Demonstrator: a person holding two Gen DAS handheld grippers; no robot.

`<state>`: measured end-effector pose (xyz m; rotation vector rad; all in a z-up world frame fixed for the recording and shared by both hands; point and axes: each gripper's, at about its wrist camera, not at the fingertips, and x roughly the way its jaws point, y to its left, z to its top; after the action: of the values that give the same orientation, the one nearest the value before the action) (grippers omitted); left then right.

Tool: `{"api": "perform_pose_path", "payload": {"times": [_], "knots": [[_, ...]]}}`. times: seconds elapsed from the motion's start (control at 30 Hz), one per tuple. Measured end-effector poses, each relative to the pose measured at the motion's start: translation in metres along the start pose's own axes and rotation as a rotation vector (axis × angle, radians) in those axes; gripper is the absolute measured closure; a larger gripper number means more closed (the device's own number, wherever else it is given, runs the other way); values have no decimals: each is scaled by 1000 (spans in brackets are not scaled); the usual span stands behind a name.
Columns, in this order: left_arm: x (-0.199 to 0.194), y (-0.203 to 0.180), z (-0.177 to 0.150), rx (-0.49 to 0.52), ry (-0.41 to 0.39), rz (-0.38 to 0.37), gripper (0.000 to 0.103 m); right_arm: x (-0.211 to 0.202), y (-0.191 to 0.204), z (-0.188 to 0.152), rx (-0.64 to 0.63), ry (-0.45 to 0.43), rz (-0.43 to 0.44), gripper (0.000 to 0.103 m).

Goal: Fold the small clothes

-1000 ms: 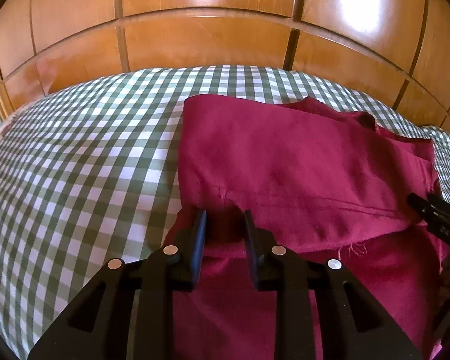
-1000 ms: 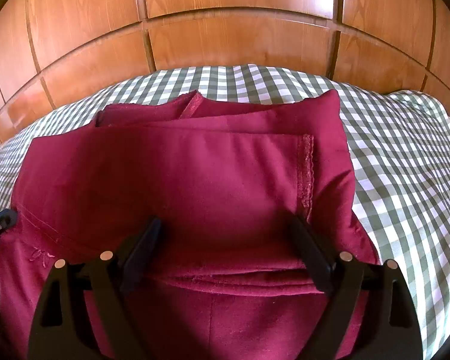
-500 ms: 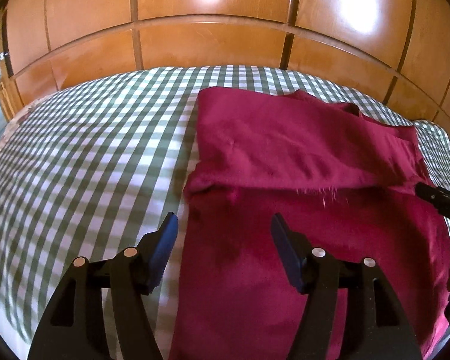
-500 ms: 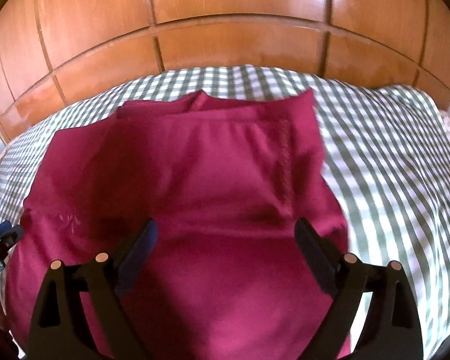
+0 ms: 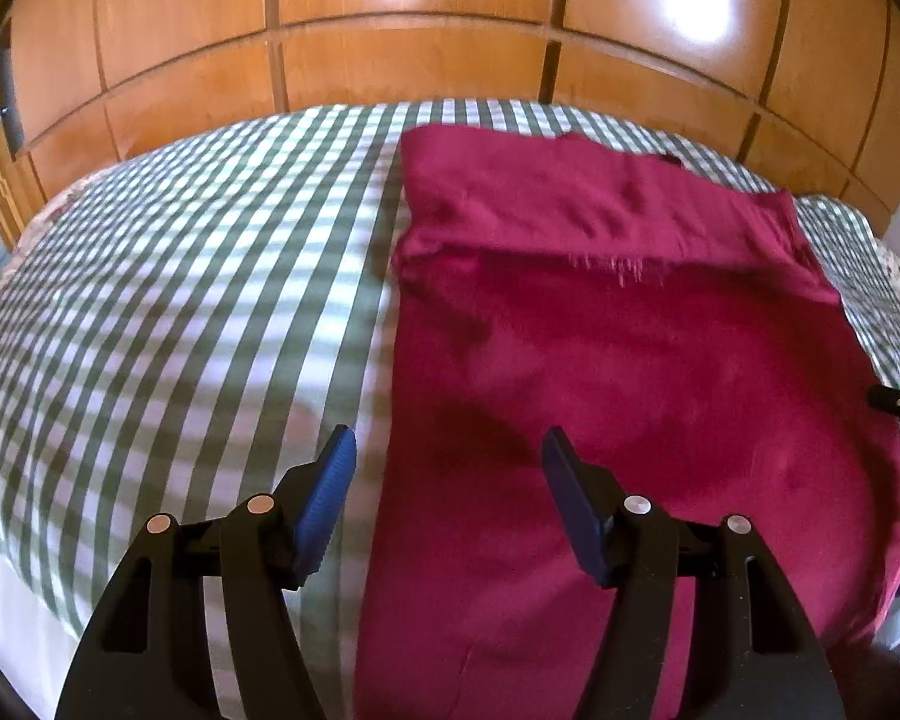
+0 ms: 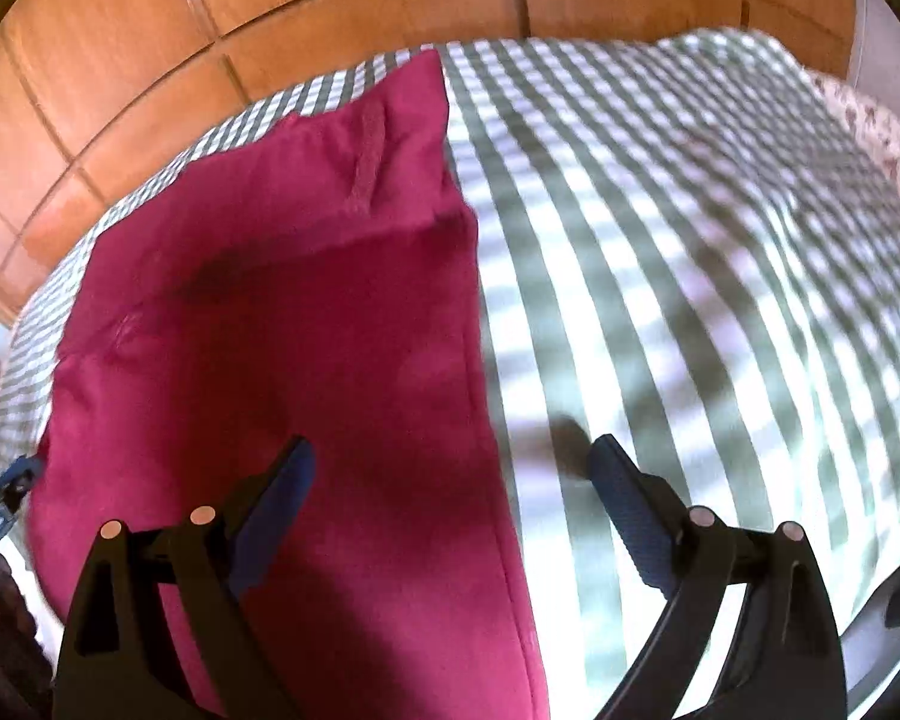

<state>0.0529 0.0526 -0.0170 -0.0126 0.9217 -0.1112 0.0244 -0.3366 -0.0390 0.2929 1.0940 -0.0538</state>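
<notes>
A dark red garment (image 5: 630, 360) lies flat on a green-and-white checked bedspread (image 5: 180, 312), with one layer folded over at its far end. My left gripper (image 5: 447, 450) is open and empty, raised over the garment's left edge. In the right wrist view the garment (image 6: 282, 330) fills the left half. My right gripper (image 6: 453, 462) is open and empty, straddling the garment's right edge. The right gripper's tip shows at the far right of the left wrist view (image 5: 897, 402).
A wooden panelled wardrobe (image 5: 450, 30) stands right behind the bed. The bedspread (image 6: 690, 300) stretches bare to the right of the garment. A floral sheet edge (image 6: 870, 138) shows at the far right.
My left gripper has let go of the garment's edge and opened. Both grippers have pulled back and up. The right one has swung to the right. The folded layer now lies flat.
</notes>
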Motion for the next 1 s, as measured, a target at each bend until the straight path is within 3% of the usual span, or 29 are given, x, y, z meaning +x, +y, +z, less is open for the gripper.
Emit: {"api": "perform_pose_path", "payload": {"times": [0.13,0.23,0.33,0.4,0.47,0.53,0.7,0.83,1.0], "knots": [[-9,9,-22,21,61,-41,40,-15,-2,-26,-24,56,51,12],[-24,16,-42,53,115,-99,41,-26,-3,-50,-31,118,98,22],[-38,23,-65,69,193,-189,60,-33,-5,-76,-38,194,120,43],[-41,23,-79,59,240,-230,73,-34,-7,-92,-38,247,117,74],[-43,23,-91,58,268,-262,90,-31,-8,-101,-30,286,126,92],[-47,27,-88,34,253,-288,97,-35,-9,-101,-2,283,151,93],[-64,56,-56,-165,174,-486,100,-61,0,-70,39,177,325,93],[-62,63,-28,-242,116,-557,100,-66,8,-43,80,96,412,93],[-34,66,18,-313,78,-578,100,-51,-1,-11,161,49,393,93]]}}
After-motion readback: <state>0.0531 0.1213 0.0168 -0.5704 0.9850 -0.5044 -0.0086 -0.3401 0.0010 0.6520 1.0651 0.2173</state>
